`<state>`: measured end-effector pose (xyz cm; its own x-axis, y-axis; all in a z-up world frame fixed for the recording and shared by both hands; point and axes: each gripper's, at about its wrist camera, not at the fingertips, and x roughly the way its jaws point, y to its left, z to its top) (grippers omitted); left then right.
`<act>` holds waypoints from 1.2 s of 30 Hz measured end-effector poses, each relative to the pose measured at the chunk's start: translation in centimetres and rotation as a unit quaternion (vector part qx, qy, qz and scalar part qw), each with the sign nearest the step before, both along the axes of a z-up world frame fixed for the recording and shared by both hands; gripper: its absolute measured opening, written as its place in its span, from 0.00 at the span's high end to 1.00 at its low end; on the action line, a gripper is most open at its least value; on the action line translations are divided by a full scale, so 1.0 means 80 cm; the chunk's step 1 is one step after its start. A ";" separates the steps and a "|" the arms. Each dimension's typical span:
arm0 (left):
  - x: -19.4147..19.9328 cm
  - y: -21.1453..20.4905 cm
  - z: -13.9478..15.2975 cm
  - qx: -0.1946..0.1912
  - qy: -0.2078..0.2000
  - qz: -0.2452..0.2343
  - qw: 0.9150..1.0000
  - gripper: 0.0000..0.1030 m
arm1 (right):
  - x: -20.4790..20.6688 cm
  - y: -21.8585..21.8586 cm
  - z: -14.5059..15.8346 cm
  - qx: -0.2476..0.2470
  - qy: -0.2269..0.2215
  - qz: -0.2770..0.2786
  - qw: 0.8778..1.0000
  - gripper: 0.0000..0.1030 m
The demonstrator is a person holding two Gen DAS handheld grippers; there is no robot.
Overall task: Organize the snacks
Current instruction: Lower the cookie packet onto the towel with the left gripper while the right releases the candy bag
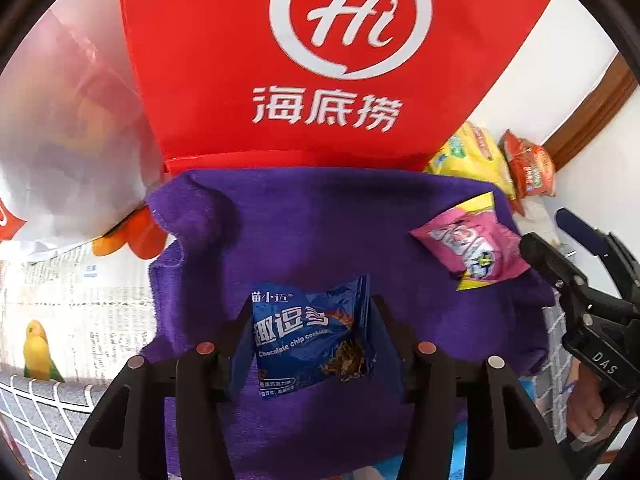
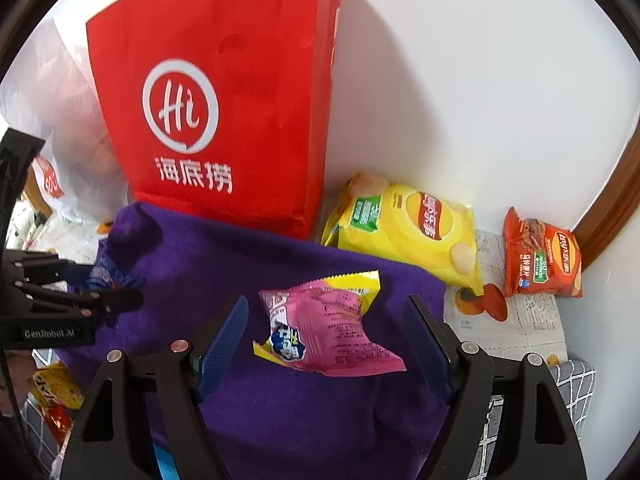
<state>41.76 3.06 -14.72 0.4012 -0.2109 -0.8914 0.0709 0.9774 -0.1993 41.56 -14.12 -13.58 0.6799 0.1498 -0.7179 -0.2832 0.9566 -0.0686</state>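
The blue cookie packet (image 1: 310,340) is seen upright between the left gripper (image 1: 310,344) fingers, whose grip cannot be told. The pink packet (image 2: 326,326) is laid on the purple cloth (image 2: 280,420), lengthwise from upper left to lower right, between the released right gripper (image 2: 326,344) fingers. The red bag (image 2: 216,100) is stood upright behind; its contents are hidden.

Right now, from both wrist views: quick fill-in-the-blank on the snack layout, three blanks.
1. The pink snack packet lies on a ____ towel.
2. The blue packet between the left gripper fingers reads "Chocolate chip ____".
3. The yellow chip bag lies beside a ____ paper bag.

Missing: purple; cookies; red

red bag (image 2: 224,120) blocking behind, purple cloth (image 2: 280,420) open
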 end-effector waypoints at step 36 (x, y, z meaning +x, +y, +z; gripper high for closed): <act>-0.027 0.021 0.066 0.005 -0.052 0.017 0.999 0.37 | -0.058 -0.010 0.035 -0.016 -0.046 -0.035 0.998 0.14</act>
